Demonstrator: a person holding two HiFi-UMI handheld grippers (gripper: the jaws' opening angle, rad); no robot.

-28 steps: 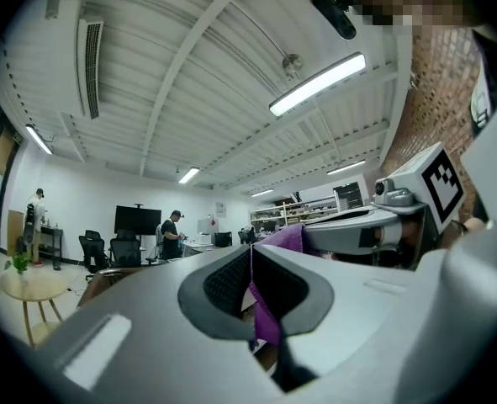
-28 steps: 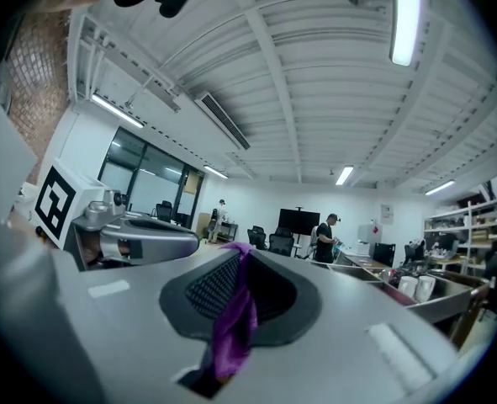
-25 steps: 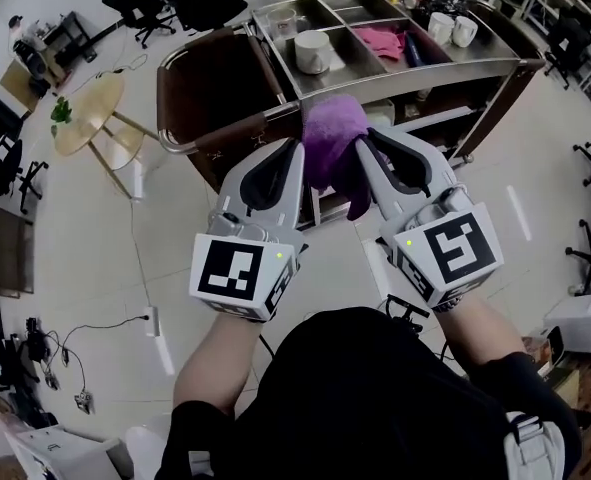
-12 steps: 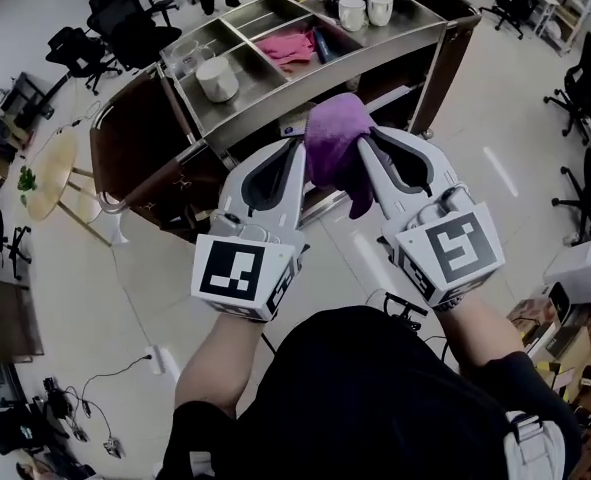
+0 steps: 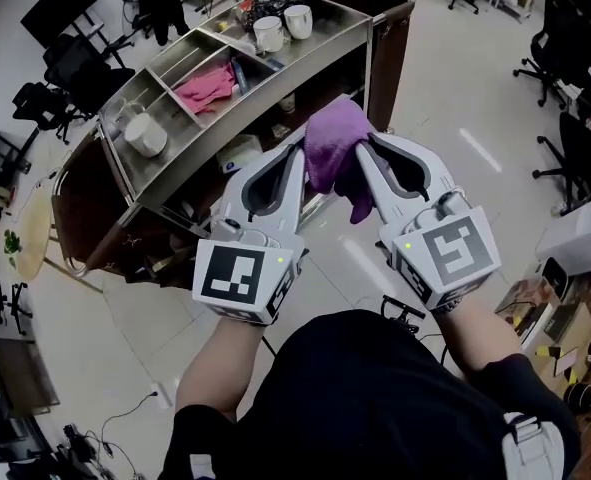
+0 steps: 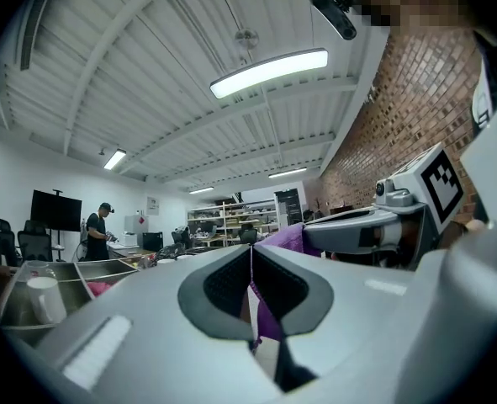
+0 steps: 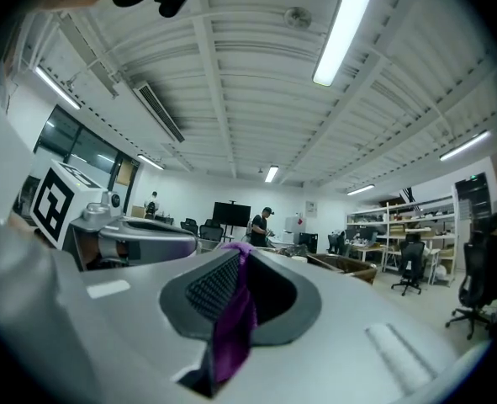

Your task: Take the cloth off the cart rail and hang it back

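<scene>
Both pinches look good: left gripper (image 5: 297, 148) and right gripper (image 5: 363, 150) each have jaws nearly together, clamped on the purple cloth (image 5: 333, 133). The cloth bunches between the two tips at frame centre, with a tail hanging beside the right one. It's clear of the cart (image 5: 275, 68), in the air in front of it. We read this as carry-to-rehang. The rail (image 5: 61, 218) sits at the cart's end, left of frame, well apart from the cloth. For the hang we'd spread the grippers to stretch the cloth flat, bring it over the rail, lower until it drapes both sides, then release.
</scene>
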